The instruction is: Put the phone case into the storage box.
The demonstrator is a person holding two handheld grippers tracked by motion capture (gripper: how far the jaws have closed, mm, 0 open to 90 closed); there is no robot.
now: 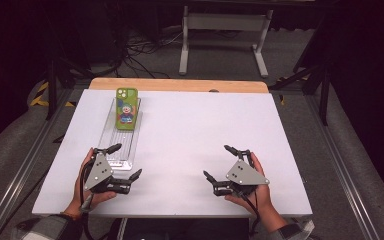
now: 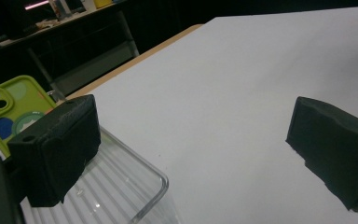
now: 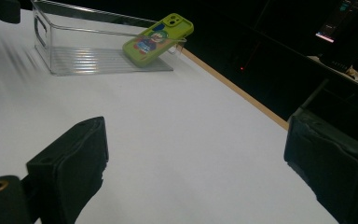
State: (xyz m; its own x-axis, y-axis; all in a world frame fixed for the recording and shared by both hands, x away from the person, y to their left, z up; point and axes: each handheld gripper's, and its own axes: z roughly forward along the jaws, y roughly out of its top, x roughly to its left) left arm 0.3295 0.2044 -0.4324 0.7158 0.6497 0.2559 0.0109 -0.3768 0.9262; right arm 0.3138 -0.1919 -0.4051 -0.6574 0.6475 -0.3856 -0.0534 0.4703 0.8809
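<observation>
A green phone (image 1: 126,108) with a cartoon figure on its case leans tilted in the far end of a clear plastic tray (image 1: 117,148) at the table's left. My left gripper (image 1: 127,161) is open beside the tray's near end, holding nothing. In the left gripper view the tray's corner (image 2: 135,186) lies between the jaws and the phone (image 2: 9,105) shows behind the left jaw. My right gripper (image 1: 219,162) is open over bare table near the front right. Far off in the right gripper view stand the tray (image 3: 79,46) and the phone (image 3: 158,38).
The white table top (image 1: 195,130) has a wooden strip (image 1: 180,85) along its far edge. Metal rails (image 1: 340,165) run down both sides of the table. A white stand (image 1: 225,35) and cables lie on the floor beyond.
</observation>
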